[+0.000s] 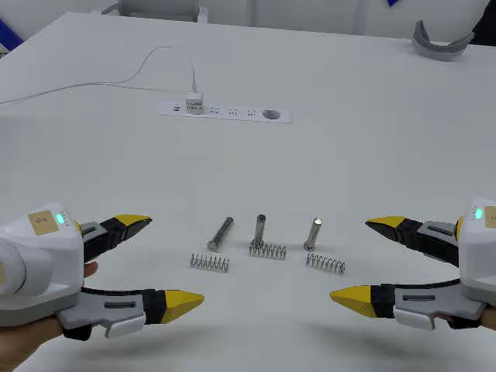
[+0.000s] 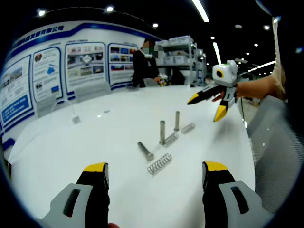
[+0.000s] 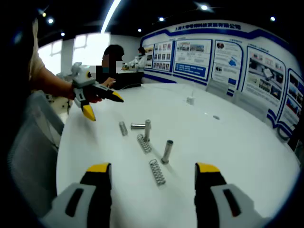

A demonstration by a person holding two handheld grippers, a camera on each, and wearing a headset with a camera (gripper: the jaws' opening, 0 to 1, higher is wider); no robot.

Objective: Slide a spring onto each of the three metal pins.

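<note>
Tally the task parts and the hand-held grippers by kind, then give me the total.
Metal pins: 3
Springs: 3
Hand-held grippers: 2
Total: 8

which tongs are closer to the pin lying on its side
Left. The left tongs hover just left of the lying pin; the right tongs are well off to its right.
</note>
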